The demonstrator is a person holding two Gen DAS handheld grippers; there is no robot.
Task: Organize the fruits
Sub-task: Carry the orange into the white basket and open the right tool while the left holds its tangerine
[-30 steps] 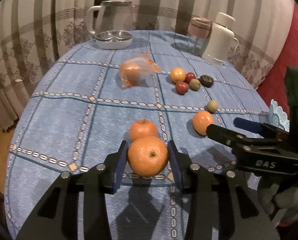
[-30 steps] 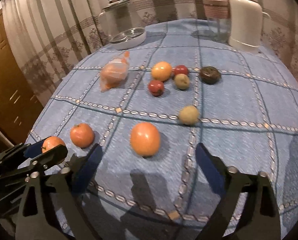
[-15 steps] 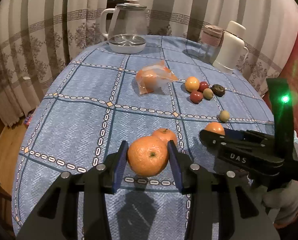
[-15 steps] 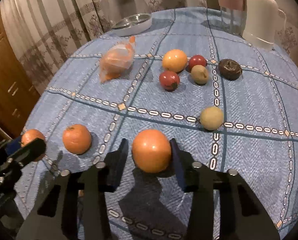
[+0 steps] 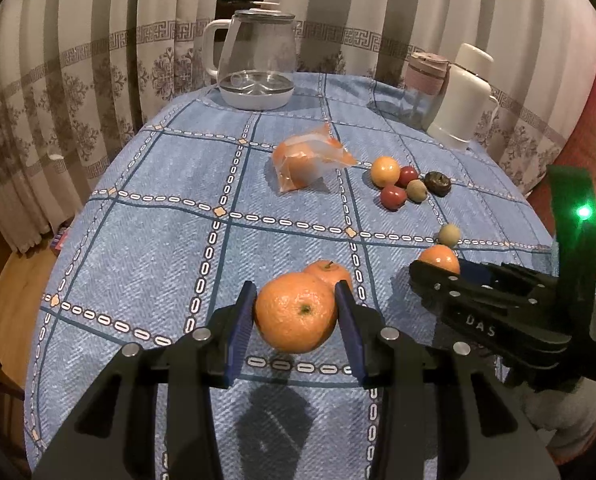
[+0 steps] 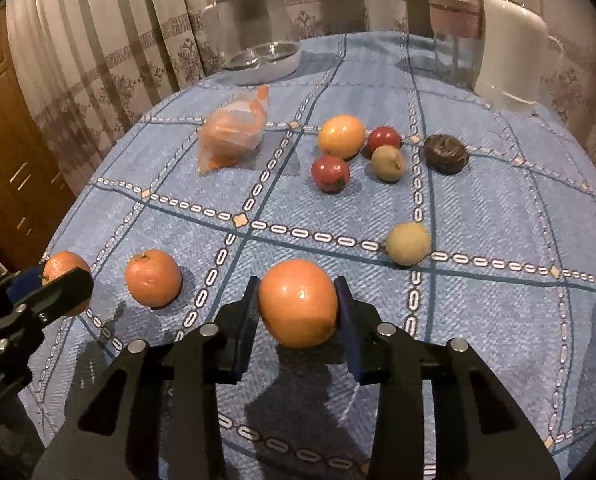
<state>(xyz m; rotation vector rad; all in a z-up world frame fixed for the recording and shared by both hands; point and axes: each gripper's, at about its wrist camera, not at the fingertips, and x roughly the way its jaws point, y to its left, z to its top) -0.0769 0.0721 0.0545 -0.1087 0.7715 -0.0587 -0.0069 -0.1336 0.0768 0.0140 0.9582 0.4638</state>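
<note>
At lower centre, your right gripper, wide apart a second ago, is closing onto the smooth orange; your left gripper is still clamping the mandarin.

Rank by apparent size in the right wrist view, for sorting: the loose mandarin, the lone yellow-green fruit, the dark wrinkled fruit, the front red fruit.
1. Loose mandarin
2. Lone yellow-green fruit and dark wrinkled fruit: alike, and the dark one lies farther, so unranked
3. Front red fruit

Left gripper fingers clamp mandarin above blue tablecloth; second mandarin just behind.
</note>
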